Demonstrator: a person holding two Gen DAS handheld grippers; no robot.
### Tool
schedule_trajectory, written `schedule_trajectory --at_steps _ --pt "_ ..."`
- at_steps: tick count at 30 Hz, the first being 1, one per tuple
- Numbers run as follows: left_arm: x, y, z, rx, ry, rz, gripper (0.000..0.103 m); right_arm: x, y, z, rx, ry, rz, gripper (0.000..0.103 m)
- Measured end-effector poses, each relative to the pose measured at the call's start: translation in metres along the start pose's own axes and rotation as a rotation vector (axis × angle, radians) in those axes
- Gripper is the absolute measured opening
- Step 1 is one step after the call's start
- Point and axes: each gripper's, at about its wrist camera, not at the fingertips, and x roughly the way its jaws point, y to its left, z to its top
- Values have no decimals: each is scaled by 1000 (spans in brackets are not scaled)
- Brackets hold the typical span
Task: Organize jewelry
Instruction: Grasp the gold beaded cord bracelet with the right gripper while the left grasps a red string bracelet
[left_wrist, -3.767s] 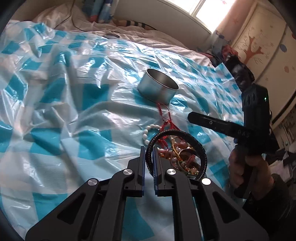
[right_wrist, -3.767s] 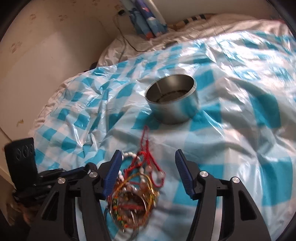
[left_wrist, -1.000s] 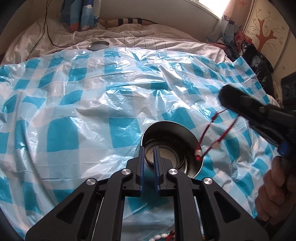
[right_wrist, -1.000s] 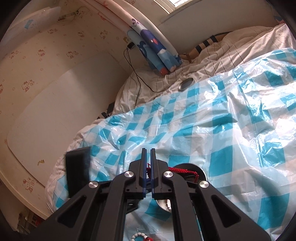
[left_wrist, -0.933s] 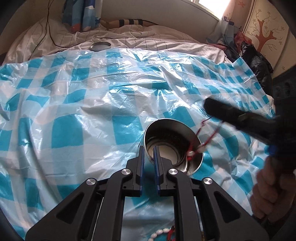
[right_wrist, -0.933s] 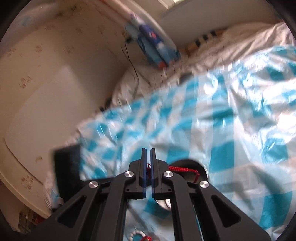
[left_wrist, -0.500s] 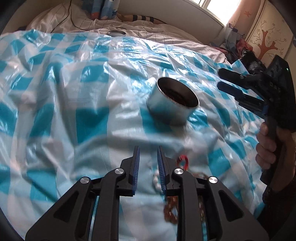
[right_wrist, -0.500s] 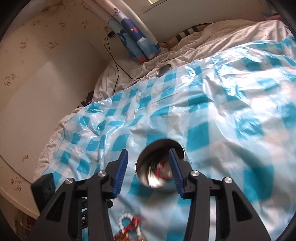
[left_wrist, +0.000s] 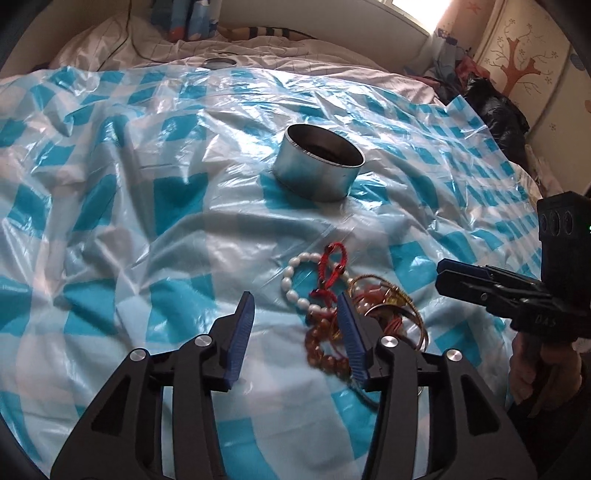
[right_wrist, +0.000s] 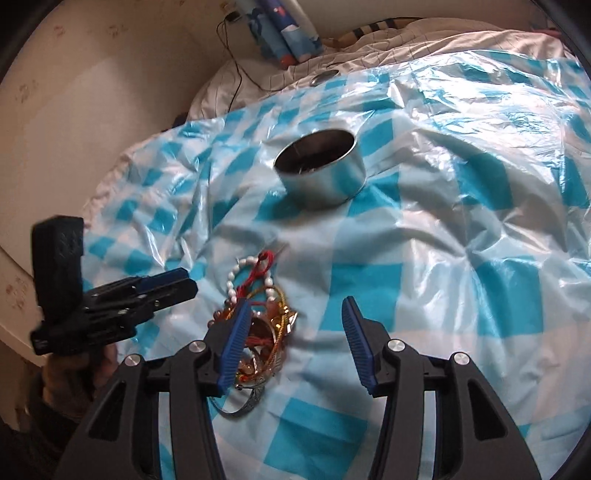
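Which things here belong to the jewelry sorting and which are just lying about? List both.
Job:
- tin, jewelry going in it
- bead bracelet, white
- red cord
- tangle of gold bangles and amber beads
- left claw, opening, empty
- right claw, opening, empty

Lying about:
- checked sheet
- lid on the bedding
- cable
- rolled fabric

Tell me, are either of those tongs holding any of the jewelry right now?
No. Both the left tongs and right tongs are opening with nothing gripped; the jewelry pile lies loose on the checked plastic sheet.
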Motion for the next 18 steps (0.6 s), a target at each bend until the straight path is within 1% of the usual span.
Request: schedule_trajectory --at_steps 2,4,5,7,8,9,10,11,13,16,18 --pt "-3 2 -4 1 1 6 47 11 10 1 -36 7 3 50" --pt "-4 6 -3 2 -3 21 51 20 16 2 -59 12 -11 50" --pt "-5 9 -3 -7 -6 26 52 25 17 1 -60 12 -14 46" --pt "-4 17 0 -38 -6 23 52 34 15 2 -52 20 -20 42" --pt "-2 19 1 -49 -5 20 52 40 14 3 -57 32 -30 36" --pt "-1 21 2 -55 -5 15 52 44 13 3 -60 39 -36 32" --pt "-1 21 3 -55 -6 13 52 48 13 2 -63 53 -44 21" --pt "0 20 3 -54 -8 12 52 50 13 1 -69 58 -39 15" --pt "0 17 4 -47 -14 5 52 45 14 2 -72 35 -33 9" --pt "3 12 6 -30 -22 11 52 26 7 7 -36 -30 12 9" --pt "6 3 7 5 -29 19 52 14 -1 10 -1 -69 46 9"
